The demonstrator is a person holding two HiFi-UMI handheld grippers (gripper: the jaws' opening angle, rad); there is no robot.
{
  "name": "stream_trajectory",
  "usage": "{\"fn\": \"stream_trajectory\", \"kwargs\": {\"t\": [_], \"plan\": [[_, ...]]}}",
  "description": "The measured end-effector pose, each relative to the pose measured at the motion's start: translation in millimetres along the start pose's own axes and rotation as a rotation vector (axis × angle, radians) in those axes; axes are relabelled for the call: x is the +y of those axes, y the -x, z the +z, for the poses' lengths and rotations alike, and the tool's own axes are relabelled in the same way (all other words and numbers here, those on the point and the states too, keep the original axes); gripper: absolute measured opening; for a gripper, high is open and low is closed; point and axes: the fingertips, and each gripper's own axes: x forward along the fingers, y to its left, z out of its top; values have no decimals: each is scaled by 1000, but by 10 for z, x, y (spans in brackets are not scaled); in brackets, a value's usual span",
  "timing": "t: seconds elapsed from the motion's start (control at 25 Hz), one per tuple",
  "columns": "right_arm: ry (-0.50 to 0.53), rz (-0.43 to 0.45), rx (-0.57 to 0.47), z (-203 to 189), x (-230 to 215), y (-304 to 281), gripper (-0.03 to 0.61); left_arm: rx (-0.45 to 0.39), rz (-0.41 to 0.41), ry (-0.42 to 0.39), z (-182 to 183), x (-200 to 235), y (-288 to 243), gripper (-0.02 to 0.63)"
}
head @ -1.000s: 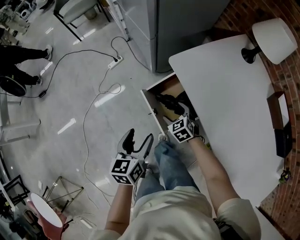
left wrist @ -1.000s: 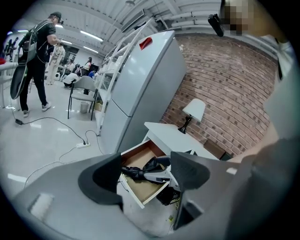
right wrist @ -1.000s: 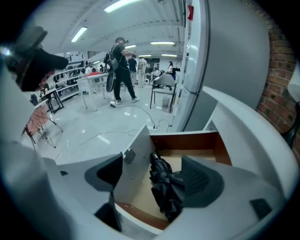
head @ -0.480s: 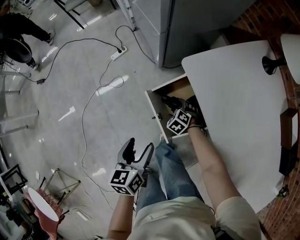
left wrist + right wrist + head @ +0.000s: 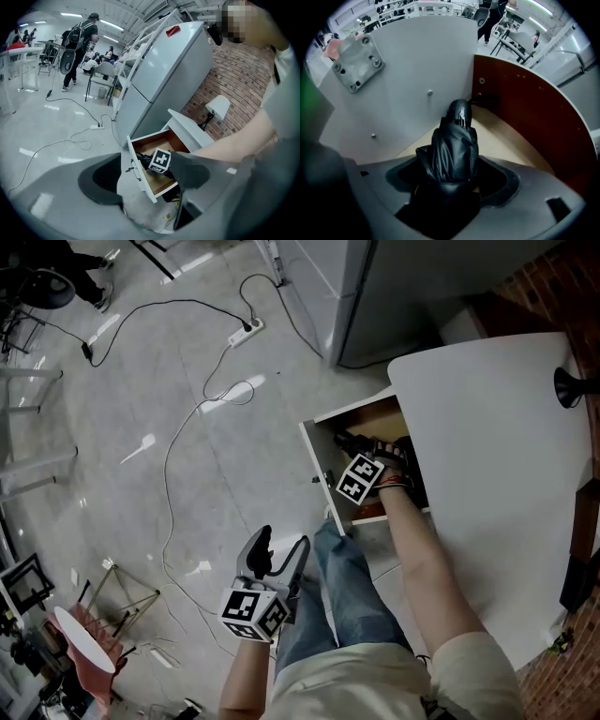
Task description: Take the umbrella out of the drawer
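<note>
Drawer (image 5: 317, 457) under table (image 5: 487, 427); umbrella (image 5: 452, 140) inside, between right gripper (image 5: 451, 180) jaws.

No legible words, brand names or numbers anywhere. Only print: black-and-white square code markers, no letters, on left cube (image 5: 253, 612) of left gripper (image 5: 279, 554) and right cube (image 5: 360, 478) of right gripper (image 5: 450, 185). Small red tag (image 5: 172, 31) at top edge of grey fridge (image 5: 159, 79): too small to read.
</note>
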Motion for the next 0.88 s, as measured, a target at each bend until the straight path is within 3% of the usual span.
{"fn": "stream_trajectory", "kwargs": {"t": [0.16, 0.44, 0.88], "plan": [[-11, -41, -9, 15, -36, -29, 348, 6, 6, 15, -42, 64, -56, 319], [-41, -25, -32, 65, -72, 98, 236, -10, 0, 25, -8, 27, 21, 318], [-213, -109, -291, 655, -159, 1176, 224, -76, -40, -20, 149, -111, 494, 318]]}}
